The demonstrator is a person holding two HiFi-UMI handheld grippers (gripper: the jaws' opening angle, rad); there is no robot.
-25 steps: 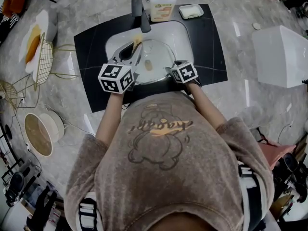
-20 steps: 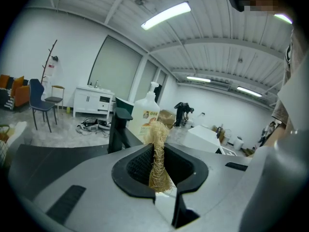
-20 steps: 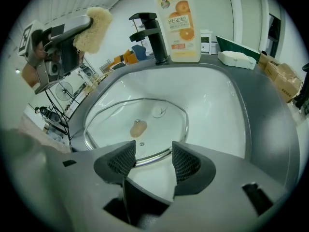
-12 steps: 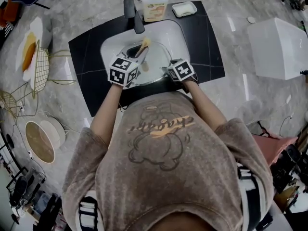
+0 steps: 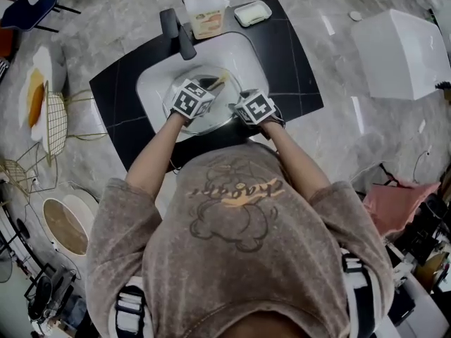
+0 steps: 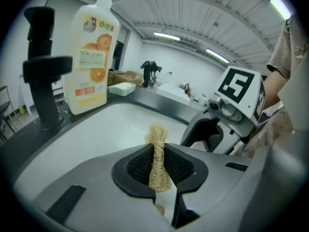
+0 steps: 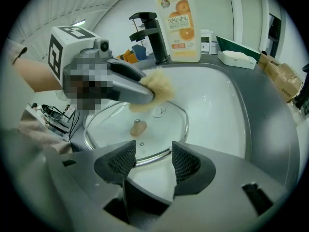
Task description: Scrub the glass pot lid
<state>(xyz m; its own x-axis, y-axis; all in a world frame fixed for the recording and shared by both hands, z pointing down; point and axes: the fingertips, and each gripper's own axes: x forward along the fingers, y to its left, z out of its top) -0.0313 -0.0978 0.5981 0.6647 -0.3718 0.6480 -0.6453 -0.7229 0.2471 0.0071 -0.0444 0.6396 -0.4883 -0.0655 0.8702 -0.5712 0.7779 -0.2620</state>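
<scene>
The glass pot lid point(image 7: 145, 124) lies in the white sink point(image 5: 151, 83), its small knob point(image 7: 138, 127) facing up. My left gripper point(image 6: 157, 170) is shut on a tan loofah scrubber point(image 6: 158, 153). In the right gripper view the scrubber point(image 7: 155, 87) rests on the far part of the lid. My right gripper point(image 7: 153, 161) is open at the lid's near rim, and the metal rim runs between its jaws. From the head view both marker cubes hover over the lid point(image 5: 184, 122), with the left gripper point(image 5: 211, 86) beside the right gripper point(image 5: 238, 108).
An orange dish-soap bottle point(image 7: 179, 21) and a black faucet point(image 7: 152, 35) stand behind the sink. A white soap dish point(image 5: 254, 13) sits on the black counter point(image 5: 296, 69). A white box point(image 5: 398, 44) is at the right, and wire racks point(image 5: 53, 118) are at the left.
My left gripper has carried the scrubber from the lid's far left edge rightward across the lid. The right gripper has stayed at the lid's near rim.
</scene>
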